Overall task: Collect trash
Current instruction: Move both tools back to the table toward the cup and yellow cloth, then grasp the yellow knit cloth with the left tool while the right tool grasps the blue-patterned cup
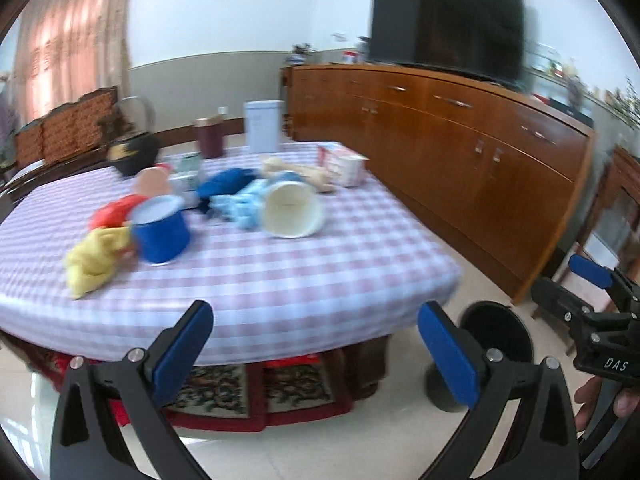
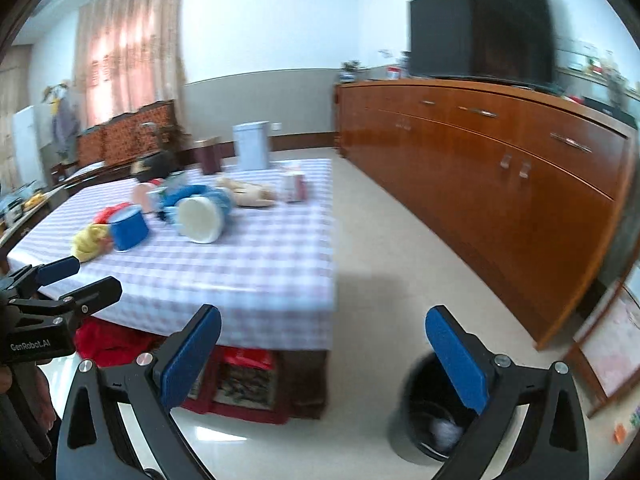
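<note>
both grippers, left gripper (image 1: 316,344) and right gripper (image 2: 324,348), gape wide, holding nothing. two cups lie tipped on the checked table (image 1: 280,280): one blue cup (image 1: 160,232), one white cup (image 1: 292,210). one black bin (image 2: 432,408) stands on the floor, near right.

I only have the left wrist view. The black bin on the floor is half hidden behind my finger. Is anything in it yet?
Observer: Yes. The right wrist view looks down into the bin, and something white lies at its bottom.
Operator: Is the right gripper holding anything?
Observer: No. The right gripper is open and empty, above the floor beside the bin.
Operator: Anything left of the table that I miss?
Observer: A white cabinet stands by the far left wall.
</note>
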### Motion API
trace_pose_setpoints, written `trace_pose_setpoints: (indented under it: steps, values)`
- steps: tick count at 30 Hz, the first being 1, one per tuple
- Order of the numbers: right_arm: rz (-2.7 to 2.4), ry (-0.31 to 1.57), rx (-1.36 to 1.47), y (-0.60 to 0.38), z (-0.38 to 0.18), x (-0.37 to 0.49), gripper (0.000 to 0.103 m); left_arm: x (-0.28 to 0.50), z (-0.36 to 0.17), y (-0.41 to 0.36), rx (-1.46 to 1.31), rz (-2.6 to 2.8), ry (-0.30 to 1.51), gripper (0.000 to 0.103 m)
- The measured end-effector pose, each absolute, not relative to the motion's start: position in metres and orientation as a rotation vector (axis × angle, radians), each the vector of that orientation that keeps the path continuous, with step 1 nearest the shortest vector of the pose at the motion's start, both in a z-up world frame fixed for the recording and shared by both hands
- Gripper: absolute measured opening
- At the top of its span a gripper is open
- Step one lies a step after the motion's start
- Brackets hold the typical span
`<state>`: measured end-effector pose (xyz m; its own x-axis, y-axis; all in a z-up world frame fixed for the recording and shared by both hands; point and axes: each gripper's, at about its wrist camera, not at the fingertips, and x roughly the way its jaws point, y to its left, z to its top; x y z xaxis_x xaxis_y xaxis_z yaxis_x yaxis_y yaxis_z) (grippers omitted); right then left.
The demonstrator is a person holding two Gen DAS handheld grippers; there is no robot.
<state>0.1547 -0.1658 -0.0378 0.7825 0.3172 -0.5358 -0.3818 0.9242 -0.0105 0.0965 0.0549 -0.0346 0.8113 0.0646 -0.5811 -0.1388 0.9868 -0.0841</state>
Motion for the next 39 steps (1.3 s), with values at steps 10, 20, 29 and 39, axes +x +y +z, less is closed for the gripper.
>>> trace_pose_setpoints:
  steps: [10,20,29,39]
  values:
    - [0.489,0.599,-0.183,-0.071,-0.04,0.165,0.103,0.074,-0.04,0.146,-0.114,0.347,0.565,0.103]
    - [0.486,0.627,-0.233,-0.014,-0.055,0.203,0.103,0.093,-0.066,0.224,-0.155,0.464,0.603,0.102]
    - [0.452,0.66,-0.219,0.011,-0.075,0.251,0.097,0.119,-0.081,0.267,-0.2,0.504,0.614,0.098]
    - [0.429,0.709,-0.209,0.029,-0.094,0.294,0.07,0.135,-0.095,0.284,-0.256,0.472,0.63,0.091]
